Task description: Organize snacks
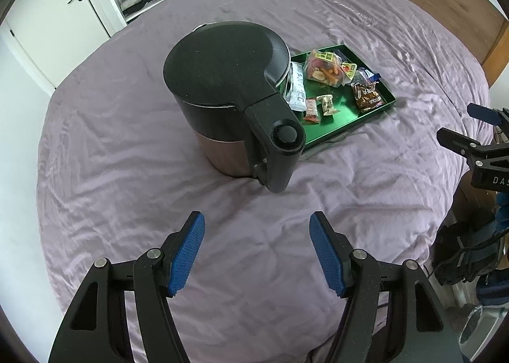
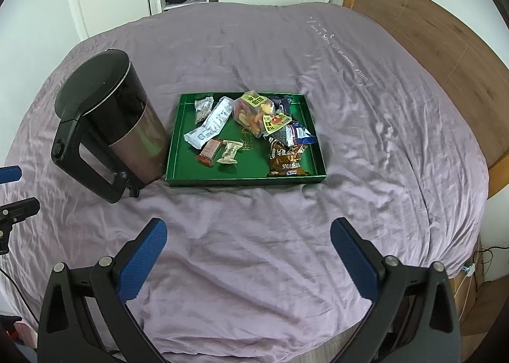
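Both claws, the left gripper and the right gripper, hang spread and empty above the purple bedsheet, tilted steeply down, while the kettle hides 1 corner of the green tray holding the snacks, their labels mostly unreadable.

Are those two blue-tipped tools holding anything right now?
No. The left tool and right tool are both open and empty above the purple bedspread.

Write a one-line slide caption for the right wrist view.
Open right gripper hovers over a purple bedspread, facing a green tray of snack packets beside a black kettle.
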The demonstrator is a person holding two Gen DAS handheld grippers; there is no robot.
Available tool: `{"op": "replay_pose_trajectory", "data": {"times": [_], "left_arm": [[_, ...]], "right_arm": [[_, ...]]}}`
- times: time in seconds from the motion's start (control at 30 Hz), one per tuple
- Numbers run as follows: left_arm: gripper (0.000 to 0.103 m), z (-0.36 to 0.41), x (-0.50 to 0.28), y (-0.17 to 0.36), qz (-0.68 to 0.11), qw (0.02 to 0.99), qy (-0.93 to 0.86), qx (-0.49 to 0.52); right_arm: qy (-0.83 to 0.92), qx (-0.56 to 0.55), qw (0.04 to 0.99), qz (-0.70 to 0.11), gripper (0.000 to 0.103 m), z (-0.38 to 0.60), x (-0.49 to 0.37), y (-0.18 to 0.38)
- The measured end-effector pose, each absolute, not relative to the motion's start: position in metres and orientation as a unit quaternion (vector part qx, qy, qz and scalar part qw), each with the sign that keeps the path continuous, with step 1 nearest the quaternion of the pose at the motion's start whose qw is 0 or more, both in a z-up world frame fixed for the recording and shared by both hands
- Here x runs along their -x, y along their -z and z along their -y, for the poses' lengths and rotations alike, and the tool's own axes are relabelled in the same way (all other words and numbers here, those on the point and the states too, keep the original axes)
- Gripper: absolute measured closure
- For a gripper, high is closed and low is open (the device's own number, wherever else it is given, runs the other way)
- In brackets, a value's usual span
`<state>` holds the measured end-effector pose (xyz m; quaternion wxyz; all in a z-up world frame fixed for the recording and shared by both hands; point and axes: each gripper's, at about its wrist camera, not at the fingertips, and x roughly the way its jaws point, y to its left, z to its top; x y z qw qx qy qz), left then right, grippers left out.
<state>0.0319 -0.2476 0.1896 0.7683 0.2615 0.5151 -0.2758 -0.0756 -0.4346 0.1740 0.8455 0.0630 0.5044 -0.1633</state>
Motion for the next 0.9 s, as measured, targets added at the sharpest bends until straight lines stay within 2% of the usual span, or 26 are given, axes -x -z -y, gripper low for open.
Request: {"op": "replay_pose_trajectory", "data": {"times": [0.9], "left_arm": [[0.041,0.254,-0.029,-0.184,-0.521,0.756,0.291,-0.268]], "right_arm": [[0.163,-0.066,0.84,-0.513,0.0,0.437,0.08,-0.161]]}}
